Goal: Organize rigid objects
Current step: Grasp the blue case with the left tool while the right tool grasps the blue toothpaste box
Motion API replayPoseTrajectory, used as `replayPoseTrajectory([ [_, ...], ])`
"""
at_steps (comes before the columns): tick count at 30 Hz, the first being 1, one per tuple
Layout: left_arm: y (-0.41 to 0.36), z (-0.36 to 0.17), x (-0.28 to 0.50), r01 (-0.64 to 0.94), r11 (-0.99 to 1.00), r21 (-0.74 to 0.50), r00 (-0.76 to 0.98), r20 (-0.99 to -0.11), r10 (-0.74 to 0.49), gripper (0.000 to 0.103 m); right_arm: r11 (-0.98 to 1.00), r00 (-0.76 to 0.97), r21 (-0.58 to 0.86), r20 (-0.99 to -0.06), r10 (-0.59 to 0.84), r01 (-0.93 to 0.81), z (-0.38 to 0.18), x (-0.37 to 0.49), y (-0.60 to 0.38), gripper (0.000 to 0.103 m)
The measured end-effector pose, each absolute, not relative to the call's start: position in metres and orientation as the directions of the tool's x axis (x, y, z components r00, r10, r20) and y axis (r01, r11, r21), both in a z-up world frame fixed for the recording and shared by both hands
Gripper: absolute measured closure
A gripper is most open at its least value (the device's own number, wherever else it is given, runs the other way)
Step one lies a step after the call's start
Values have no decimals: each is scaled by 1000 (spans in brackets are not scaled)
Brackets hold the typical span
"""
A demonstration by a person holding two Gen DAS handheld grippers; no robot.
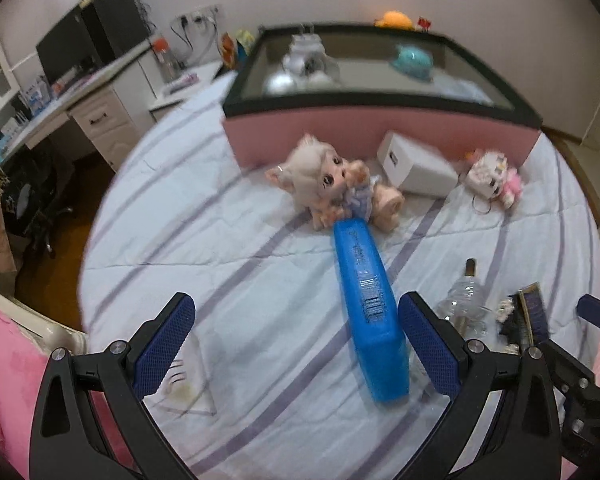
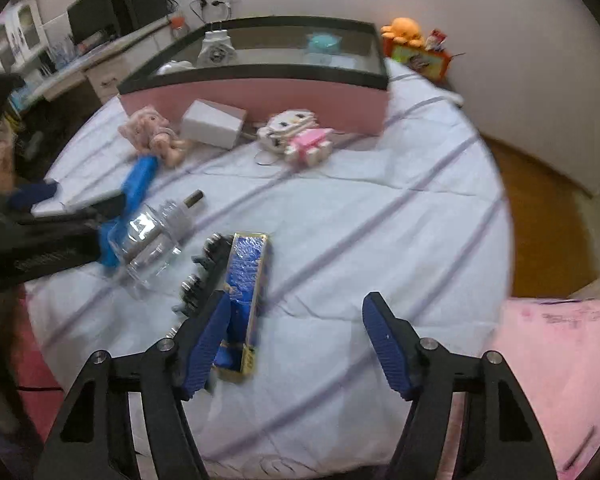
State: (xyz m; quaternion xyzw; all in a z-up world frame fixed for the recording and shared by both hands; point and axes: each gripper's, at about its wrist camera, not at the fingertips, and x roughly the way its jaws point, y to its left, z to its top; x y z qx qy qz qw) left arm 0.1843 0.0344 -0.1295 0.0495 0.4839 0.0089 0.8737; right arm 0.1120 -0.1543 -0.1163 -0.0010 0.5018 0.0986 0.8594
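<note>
Grippers both stand open and empty over the bed. Left gripper straddles the blue case, which lies flat beside its right pad, untouched. Right gripper has the blue-and-gold box beside its left pad. Clear bottle and black comb crowd between them; doll, white box and plush cat lie against the pink-sided bin, probably the destination.

We note a striped bed sheet bearing a blue case, doll, white box, clear bottle, and cat plush.
</note>
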Motion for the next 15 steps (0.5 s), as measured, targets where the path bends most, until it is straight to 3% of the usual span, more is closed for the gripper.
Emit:
replayPoseTrajectory([
  [4,42,-138,193,35,999,29,521,-854,6,4,975,441,79,-882,165,-207,-125,117,-145,33],
  [7,43,-142,189,79,997,25,514,-857,-19,24,973,469,24,-873,132,-229,-129,112,-140,34],
  [9,39,-137,181,122,992,7,520,-852,-58,73,975,480,35,-866,140,-221,-129,110,-143,39],
  [10,37,-135,178,127,992,12,521,-852,-57,77,978,488,33,-863,132,-206,-128,108,-147,51],
  [11,35,-134,176,136,990,25,518,-854,-50,77,980,493,30,-861,125,-196,-128,108,-149,71],
  [12,33,-134,175,143,989,33,519,-853,-47,77,984,498,39,-858,122,-173,-126,108,-154,81],
  [15,36,-134,175,142,990,11,514,-855,-65,77,983,485,85,-861,154,-160,-126,108,-159,82],
])
